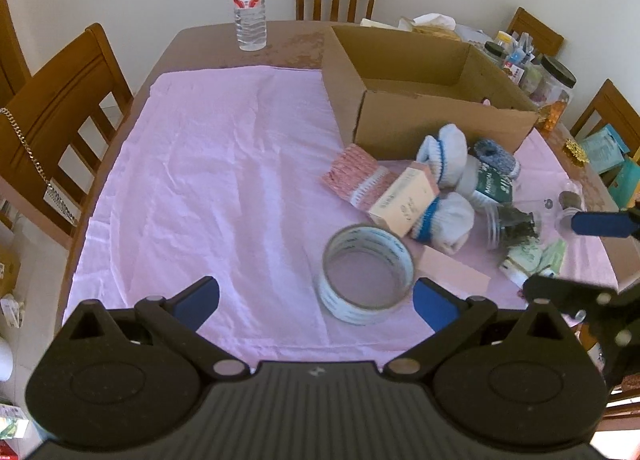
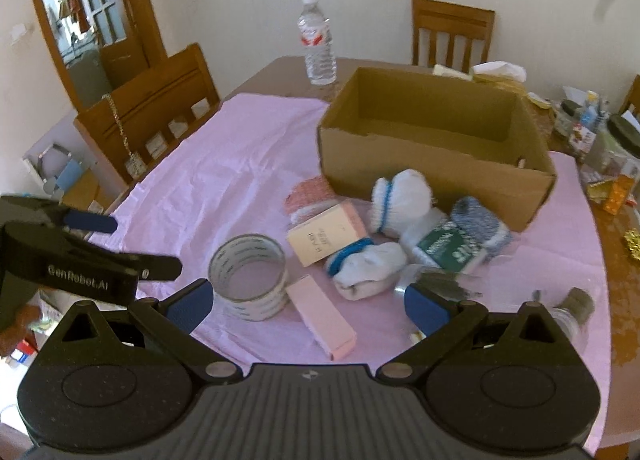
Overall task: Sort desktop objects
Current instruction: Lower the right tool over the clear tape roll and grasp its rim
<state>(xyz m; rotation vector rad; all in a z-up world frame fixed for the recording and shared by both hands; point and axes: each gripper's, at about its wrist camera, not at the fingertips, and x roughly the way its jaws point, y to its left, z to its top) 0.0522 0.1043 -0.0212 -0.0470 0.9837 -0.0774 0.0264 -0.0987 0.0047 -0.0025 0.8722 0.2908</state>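
Both grippers wide open, holding nothing: left gripper (image 1: 316,302), right gripper (image 2: 308,302). Ahead of them: one tape roll (image 1: 366,274), two pink boxes (image 2: 320,312) (image 2: 326,236), one cardboard box (image 2: 432,144).

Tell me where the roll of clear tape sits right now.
The tape roll lies flat on the pink cloth, near the front edge and just left of the flat pink box, in front of the cream carton; neither gripper touches it.

The brown surface (image 1: 192,44) carries a pink cloth (image 1: 208,180) and a water bottle (image 1: 249,0). On the cloth lie a cardboard box (image 1: 424,100), a tape roll (image 1: 366,274), rolled socks (image 1: 444,156) and small boxes (image 2: 326,240).
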